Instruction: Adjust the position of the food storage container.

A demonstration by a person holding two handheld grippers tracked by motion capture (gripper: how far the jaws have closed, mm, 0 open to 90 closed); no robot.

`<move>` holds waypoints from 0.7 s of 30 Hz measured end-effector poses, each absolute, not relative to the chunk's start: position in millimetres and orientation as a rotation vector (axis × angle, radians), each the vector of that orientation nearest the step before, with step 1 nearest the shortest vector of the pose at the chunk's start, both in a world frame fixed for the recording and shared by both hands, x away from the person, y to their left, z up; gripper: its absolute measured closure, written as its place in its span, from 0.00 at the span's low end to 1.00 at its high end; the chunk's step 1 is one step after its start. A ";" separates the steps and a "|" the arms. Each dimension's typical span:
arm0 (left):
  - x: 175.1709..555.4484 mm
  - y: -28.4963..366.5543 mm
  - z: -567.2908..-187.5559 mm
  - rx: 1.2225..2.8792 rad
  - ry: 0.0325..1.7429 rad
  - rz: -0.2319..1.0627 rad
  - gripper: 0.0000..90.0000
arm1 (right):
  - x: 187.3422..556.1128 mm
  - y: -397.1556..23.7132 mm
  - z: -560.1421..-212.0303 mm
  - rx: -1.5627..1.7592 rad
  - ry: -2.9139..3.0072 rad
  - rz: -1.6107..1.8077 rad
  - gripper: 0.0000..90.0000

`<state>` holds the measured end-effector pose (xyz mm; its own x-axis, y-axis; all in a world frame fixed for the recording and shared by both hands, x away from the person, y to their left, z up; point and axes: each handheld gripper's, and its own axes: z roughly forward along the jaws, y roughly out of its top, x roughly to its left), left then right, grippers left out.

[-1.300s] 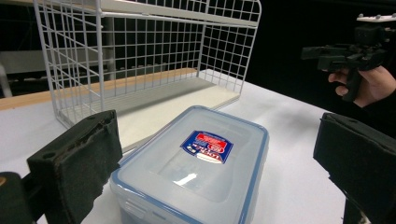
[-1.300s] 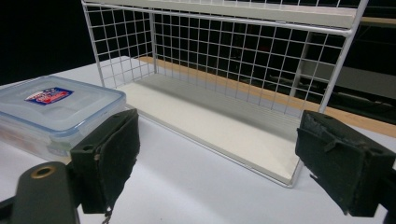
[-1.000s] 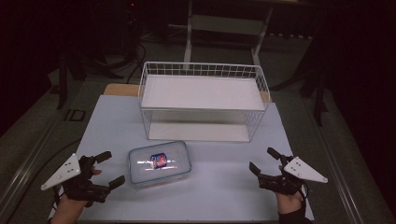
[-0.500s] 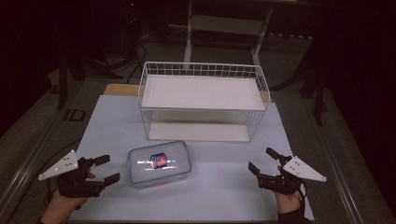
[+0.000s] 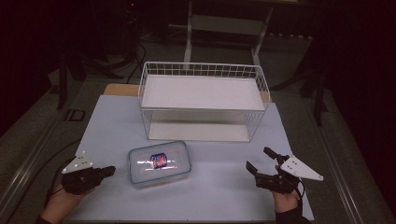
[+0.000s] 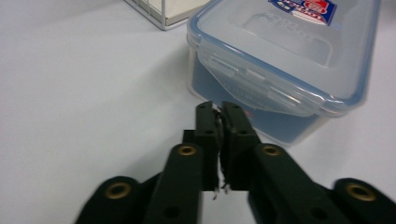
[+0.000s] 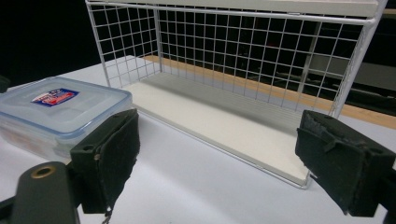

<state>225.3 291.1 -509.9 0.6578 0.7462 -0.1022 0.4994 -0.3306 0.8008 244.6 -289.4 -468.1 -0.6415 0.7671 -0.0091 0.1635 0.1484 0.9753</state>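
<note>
The left gripper point(image 6: 219, 116) has just been closing and its jaws are now pressed together on nothing, tips just short of the lidded plastic box point(image 5: 159, 162) (a latch faces them). The right gripper point(image 5: 261, 163) is spread wide, well apart, facing the wire rack point(image 5: 203, 100).

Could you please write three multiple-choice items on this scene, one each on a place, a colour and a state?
1. Where is the lidded container?
A. inside the wire rack
B. on the table in front of the wire rack
C. on the floor

2. What colour is the container lid's rim?
A. red
B. green
C. blue

3. How do the left gripper jaws stand?
A. shut with nothing between them
B. wide open
C. clamped on the lid

Key: B, the high view shows it before the rack; C, a blue edge rings the lid; A, the jaws meet short of the container.
</note>
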 end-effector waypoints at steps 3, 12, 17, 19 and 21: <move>229.2 282.5 -508.4 2.053 0.925 0.354 1.00 | 244.6 -292.2 -468.4 0.907 1.903 1.532 0.15; 243.1 259.4 -518.7 2.160 0.885 0.305 1.00 | 245.3 -292.3 -468.8 0.923 1.905 1.537 0.15; 249.3 258.1 -518.4 2.142 0.901 0.293 1.00 | 246.2 -291.7 -469.7 0.927 1.909 1.538 0.15; 251.9 254.4 -518.3 2.143 0.895 0.292 1.00 | 246.0 -291.7 -469.5 0.928 1.910 1.540 0.15; 255.4 249.2 -517.8 2.150 0.889 0.290 1.00 | 245.7 -291.8 -469.3 0.927 1.909 1.540 0.15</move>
<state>255.4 249.2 -517.8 0.7300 0.6790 -0.0787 0.5022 -0.4548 0.7355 245.7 -291.8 -469.3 -0.6345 0.7725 0.0266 0.1894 0.1220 0.9743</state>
